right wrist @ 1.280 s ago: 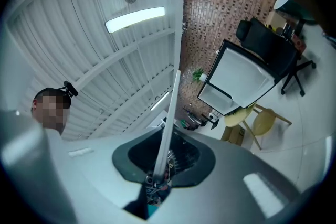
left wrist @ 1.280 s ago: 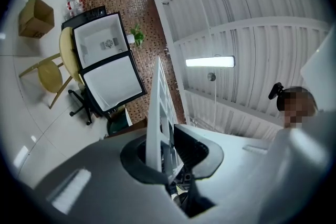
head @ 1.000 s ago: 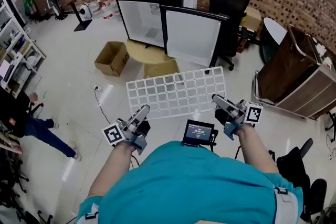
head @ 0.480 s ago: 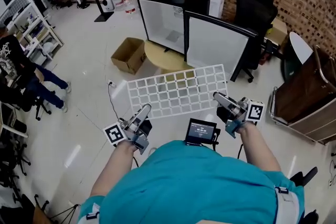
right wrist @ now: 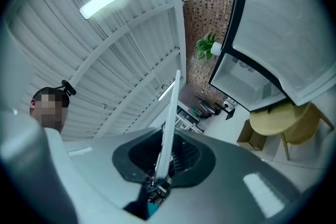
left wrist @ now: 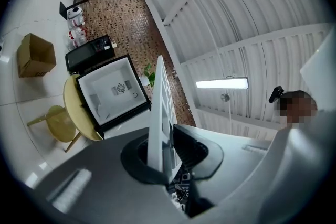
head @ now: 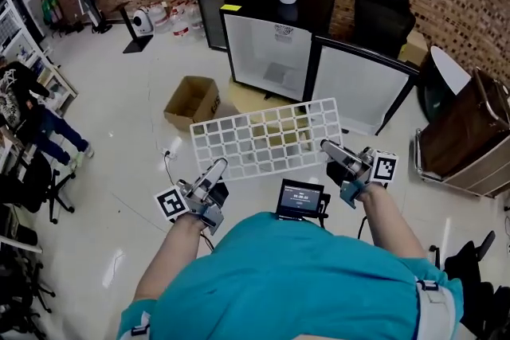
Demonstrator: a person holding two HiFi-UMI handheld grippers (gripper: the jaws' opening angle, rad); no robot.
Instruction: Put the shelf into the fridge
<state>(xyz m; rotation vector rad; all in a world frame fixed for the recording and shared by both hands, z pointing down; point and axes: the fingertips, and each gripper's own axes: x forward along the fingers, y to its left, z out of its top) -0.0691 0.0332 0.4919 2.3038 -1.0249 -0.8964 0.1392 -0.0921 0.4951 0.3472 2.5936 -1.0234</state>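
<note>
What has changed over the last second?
The shelf has been carried a little nearer the open fridge, which now stands more squarely ahead of it. More of the stool shows through its grid. Nothing was taken hold of or let go: the left gripper and right gripper stay shut on the shelf's near edge.

We find no legible text. The small screen [head: 300, 198] between the two arms shows characters too small to read. The sticker [head: 281, 32] inside the far fridge [head: 263, 68] is likewise illegible.
</note>
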